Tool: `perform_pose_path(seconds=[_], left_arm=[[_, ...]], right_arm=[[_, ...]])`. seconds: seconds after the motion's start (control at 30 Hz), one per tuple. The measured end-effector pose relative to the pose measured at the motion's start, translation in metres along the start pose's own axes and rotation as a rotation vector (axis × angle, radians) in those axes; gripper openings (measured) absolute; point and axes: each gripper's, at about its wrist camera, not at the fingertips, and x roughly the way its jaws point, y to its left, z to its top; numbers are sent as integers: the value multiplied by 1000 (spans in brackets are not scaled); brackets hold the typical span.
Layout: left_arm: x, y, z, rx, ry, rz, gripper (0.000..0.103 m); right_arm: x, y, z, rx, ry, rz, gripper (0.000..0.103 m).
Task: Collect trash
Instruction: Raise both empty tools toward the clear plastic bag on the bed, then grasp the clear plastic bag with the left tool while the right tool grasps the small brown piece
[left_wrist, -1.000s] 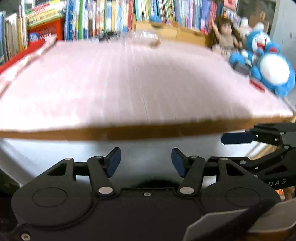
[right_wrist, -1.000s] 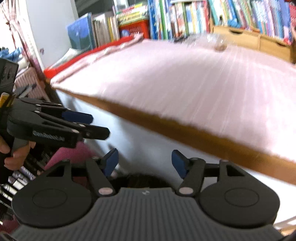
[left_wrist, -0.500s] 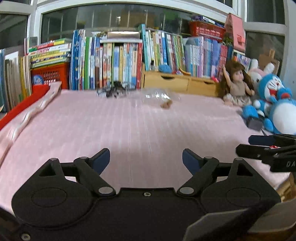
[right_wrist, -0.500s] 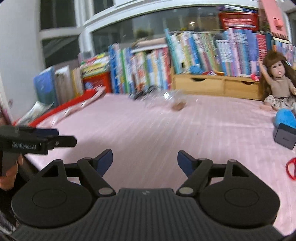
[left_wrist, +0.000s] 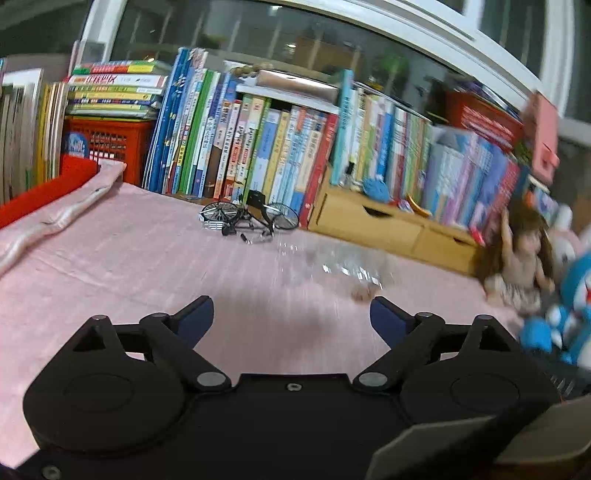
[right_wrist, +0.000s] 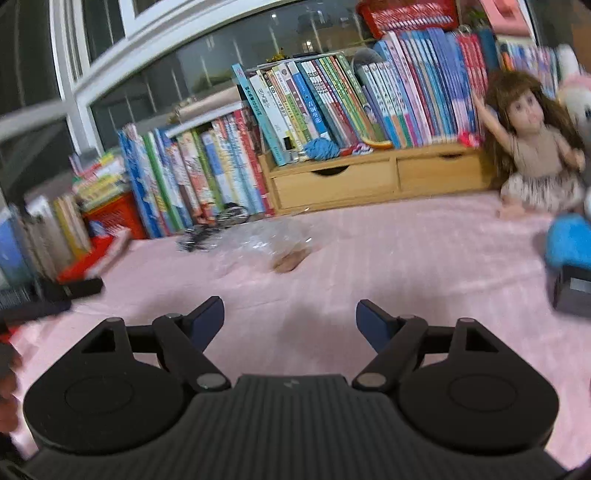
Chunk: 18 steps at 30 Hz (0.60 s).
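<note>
Both tongs (left_wrist: 291, 314) (right_wrist: 290, 317) gape empty short of the clear wrapper (right_wrist: 258, 242), so its slippery film may slide off the pink surface (right_wrist: 406, 266)

Dark window (right_wrist: 155, 85) behind book row (left_wrist: 258, 147); wooden drawer unit (right_wrist: 369, 179); pink cloth (left_wrist: 147, 266)

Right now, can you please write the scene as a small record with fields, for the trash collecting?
surface: pink cloth
trash: clear plastic bag lying flat, brown bit inside
near trash: small model bicycle, beside the books
left claw: open, empty, short of the bag
right claw: open, empty
toys: doll at right, not trash
</note>
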Motion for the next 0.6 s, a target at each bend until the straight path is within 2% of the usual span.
perform_pose_path(seconds=[0.17,0.23,0.37,0.47,0.6], left_arm=[[56,-7,13,-22,38,72,94],[76,-9,17,-50,58,78,94],[118,-8,23,-175,92,52,94],[148,-6,26,-296,116,55,94],[182,-6,25,-409,160,61,94]], right_arm=[[40,9,6,-85,26,-14,87],[58,13,6,-120,39,-14,87],[91,20,5,-166,75,5,87],[110,21,4,-164,88,19,87],[127,22,8,-162,96,41,87]])
